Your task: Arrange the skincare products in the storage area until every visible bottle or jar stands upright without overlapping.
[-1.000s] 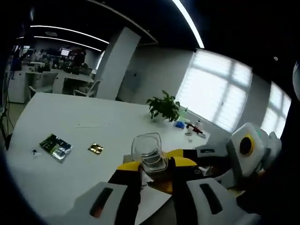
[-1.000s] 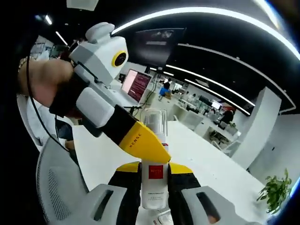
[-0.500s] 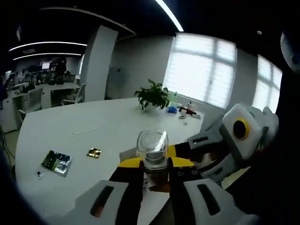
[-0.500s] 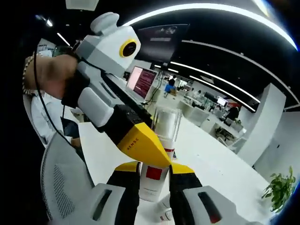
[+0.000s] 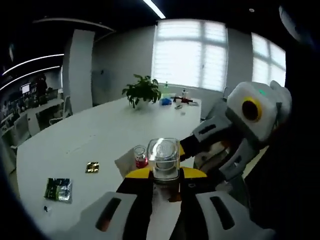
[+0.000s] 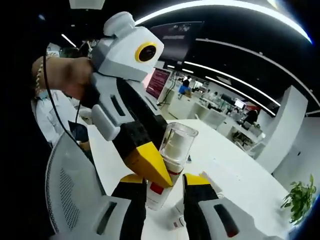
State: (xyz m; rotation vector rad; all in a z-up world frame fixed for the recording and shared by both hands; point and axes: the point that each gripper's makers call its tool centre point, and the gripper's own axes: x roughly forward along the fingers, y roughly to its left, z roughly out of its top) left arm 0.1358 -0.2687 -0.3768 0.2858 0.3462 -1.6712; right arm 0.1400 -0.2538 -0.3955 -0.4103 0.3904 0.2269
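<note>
- The left gripper (image 5: 162,180) rises from the bottom centre of the left gripper view, jaws closed on the clear square cap of a white plastic skincare bottle with a red label (image 5: 164,161), which it holds end-on above the surface.
- In the right gripper view the right gripper (image 6: 165,187) stands at the bottom centre with its jaws a little apart on either side of the same bottle's lower body (image 6: 161,187); whether they truly clamp it I cannot tell. The left gripper (image 6: 150,162) crosses in from the upper left, gripped by a person's hand (image 6: 70,77).
- Step in hand, as I judge it — the bottle is being passed or re-gripped between the two grippers, aloft, not yet placed.
- The next move calls for one gripper to let go, then the bottle set down upright on a bare patch of the white surface (image 5: 90,140).
- The left gripper view adds a small clear bottle with red contents (image 5: 140,156) standing just left of centre, a gold packet (image 5: 92,167) and a green packet (image 5: 58,189) at lower left — and a potted plant (image 5: 142,90) further up.
- The right gripper view adds a grey mesh chair back (image 6: 67,185) at lower left.
</note>
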